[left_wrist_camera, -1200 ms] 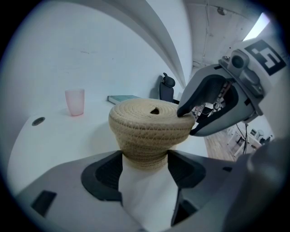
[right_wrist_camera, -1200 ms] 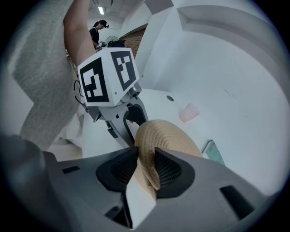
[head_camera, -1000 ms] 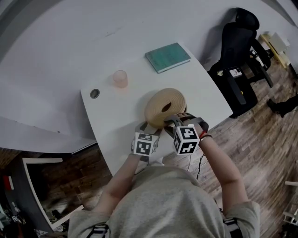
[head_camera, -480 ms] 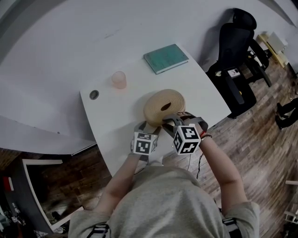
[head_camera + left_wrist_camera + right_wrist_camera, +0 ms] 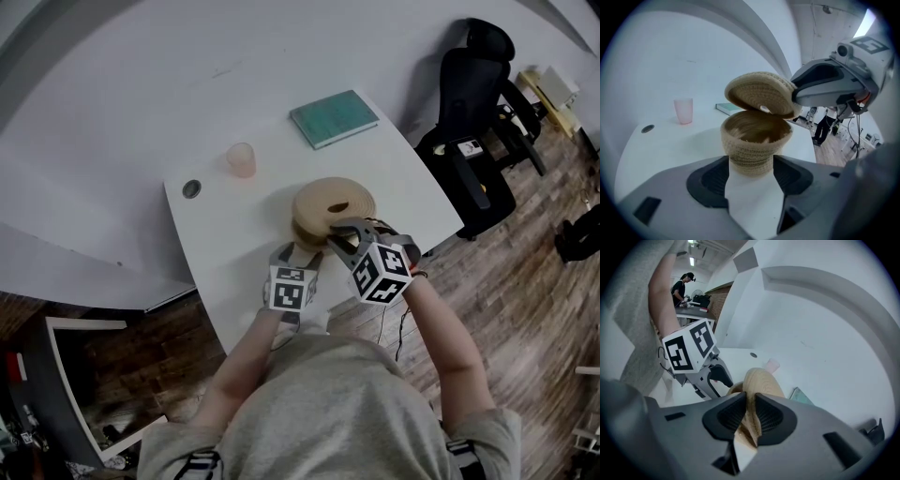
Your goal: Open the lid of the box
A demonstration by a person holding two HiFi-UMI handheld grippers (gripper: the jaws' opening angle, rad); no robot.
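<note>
Left gripper view: lid point(image 5: 759, 93) tilted above box point(image 5: 756, 140) (clamped).

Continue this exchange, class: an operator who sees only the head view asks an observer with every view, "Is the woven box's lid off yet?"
Observer: Yes. In the left gripper view the lid is tilted up over the box, whose hollow inside shows.
Operator: What steadies the box?
Observer: The left gripper has the box's base between its pads, touching both.
Operator: And the lid?
Observer: The right gripper is closing on the lid's rim, which sits between its pads.
</note>
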